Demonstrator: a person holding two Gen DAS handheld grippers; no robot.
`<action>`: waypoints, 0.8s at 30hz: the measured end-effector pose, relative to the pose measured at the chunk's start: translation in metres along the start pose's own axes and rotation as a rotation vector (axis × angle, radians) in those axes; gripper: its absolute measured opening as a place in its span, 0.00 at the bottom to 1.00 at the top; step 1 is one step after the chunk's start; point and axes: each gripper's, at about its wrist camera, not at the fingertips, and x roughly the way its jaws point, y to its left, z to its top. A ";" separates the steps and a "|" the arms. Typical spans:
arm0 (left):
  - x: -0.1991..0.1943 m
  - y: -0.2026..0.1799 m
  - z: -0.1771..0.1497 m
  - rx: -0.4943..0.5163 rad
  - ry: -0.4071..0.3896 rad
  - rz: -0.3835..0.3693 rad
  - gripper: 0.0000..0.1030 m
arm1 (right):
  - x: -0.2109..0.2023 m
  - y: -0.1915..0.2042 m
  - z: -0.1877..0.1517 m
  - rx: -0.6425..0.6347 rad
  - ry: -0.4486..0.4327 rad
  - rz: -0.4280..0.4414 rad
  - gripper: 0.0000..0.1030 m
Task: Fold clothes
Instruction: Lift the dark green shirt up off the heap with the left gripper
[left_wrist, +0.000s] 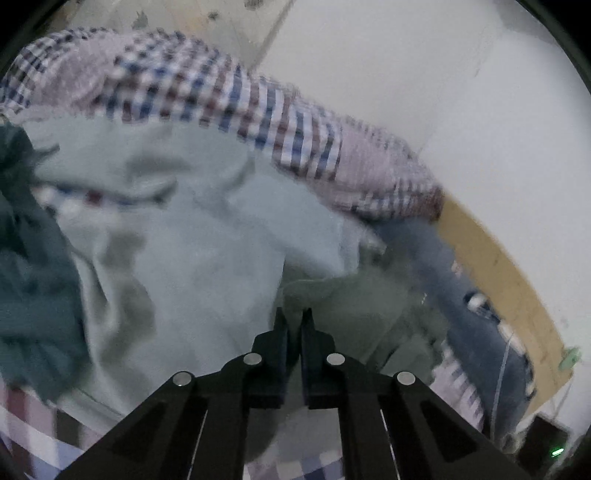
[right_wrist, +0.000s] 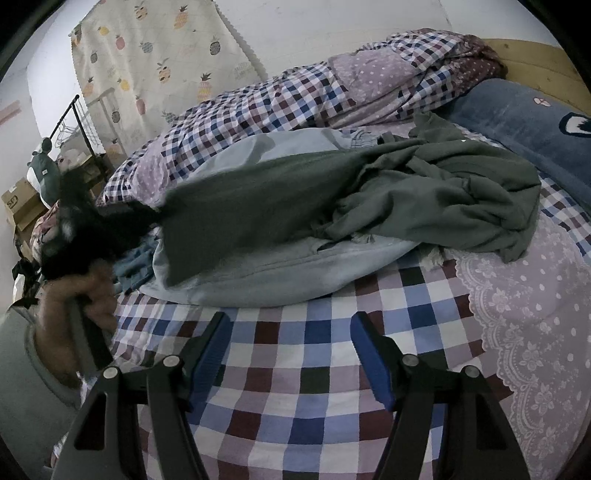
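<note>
- Folding has barely begun: my left gripper (left_wrist: 293, 319) has its jaws pinched together on what looks like an edge of the grey-green garment (right_wrist: 424, 192), though blur makes that uncertain.
- That garment lies crumpled over a pale blue one (right_wrist: 258, 277) on the checked bedsheet (right_wrist: 295, 369).
- My right gripper (right_wrist: 288, 325) hangs wide open, empty.

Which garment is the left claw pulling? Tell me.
The dark green crumpled cotton garment, stretched taut toward the left claw; the pale blue garment lies slack beneath.
</note>
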 end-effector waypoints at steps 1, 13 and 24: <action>-0.011 0.000 0.009 0.009 -0.030 0.000 0.04 | 0.000 0.000 0.000 -0.001 -0.001 0.000 0.69; -0.123 0.013 0.074 0.035 -0.249 0.014 0.03 | -0.005 -0.004 0.003 0.017 -0.020 -0.005 0.69; -0.182 -0.001 0.074 0.061 -0.274 -0.059 0.03 | -0.010 -0.009 0.005 0.031 -0.048 -0.022 0.69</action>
